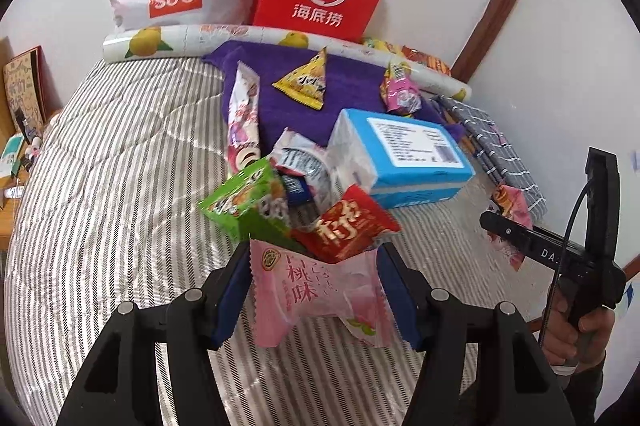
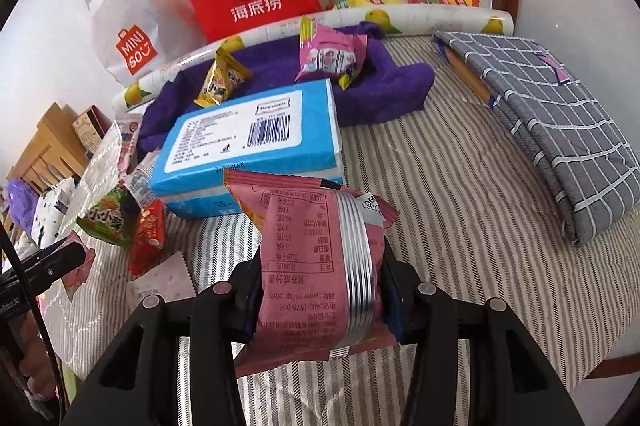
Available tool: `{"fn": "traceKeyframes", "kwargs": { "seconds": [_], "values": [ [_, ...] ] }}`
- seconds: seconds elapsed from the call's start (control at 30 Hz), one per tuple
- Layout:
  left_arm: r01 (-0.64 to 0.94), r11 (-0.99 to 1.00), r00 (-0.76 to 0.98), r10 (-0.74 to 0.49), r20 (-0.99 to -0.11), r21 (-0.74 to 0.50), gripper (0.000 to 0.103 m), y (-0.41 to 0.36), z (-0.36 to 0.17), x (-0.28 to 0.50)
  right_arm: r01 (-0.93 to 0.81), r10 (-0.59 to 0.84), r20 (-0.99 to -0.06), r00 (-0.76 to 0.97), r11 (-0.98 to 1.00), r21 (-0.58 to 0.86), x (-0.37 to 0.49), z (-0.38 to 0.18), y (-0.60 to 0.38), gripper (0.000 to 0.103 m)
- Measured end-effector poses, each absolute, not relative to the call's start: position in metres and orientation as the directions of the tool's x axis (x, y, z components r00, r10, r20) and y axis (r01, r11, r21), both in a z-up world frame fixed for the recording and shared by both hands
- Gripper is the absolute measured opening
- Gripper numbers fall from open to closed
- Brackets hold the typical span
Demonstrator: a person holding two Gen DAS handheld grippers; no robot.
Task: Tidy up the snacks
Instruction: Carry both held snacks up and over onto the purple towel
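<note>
1. Left wrist view: the left tool [image 1: 316, 290] is clamped on a pale pink peach packet [image 1: 316, 298], held just above the striped bed [image 1: 120, 146], nearest edge of the snack pile [image 1: 296, 194].
2. Right wrist view: the right tool [image 2: 320, 290] grips a dark pink packet [image 2: 316, 258] by its middle, lifted beside the blue tissue pack [image 2: 256, 138].
3. Judgement: keep both grips firm and carry each packet level toward its group.
4. Lower each until it rests before letting go; avoid knocking the green packet [image 1: 248, 198].
</note>
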State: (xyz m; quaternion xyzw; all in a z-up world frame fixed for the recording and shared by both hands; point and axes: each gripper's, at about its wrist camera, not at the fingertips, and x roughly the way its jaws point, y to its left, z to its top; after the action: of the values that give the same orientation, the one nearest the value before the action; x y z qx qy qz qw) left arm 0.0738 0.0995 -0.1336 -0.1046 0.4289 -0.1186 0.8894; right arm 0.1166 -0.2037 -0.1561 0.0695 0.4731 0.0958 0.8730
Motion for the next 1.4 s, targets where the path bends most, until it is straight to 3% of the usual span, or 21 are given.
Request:
{"fn": "traceKeyframes", "kwargs": {
  "seconds": [1.4],
  "values": [
    [0.196,0.929,0.604,-0.366,-0.708,-0.314,0.061,0.056,-0.088,0.115,-0.154,0.275,-0.757,0.593,0.961,0.229,0.140,-0.101,-0.205,0.047]
  ]
}}
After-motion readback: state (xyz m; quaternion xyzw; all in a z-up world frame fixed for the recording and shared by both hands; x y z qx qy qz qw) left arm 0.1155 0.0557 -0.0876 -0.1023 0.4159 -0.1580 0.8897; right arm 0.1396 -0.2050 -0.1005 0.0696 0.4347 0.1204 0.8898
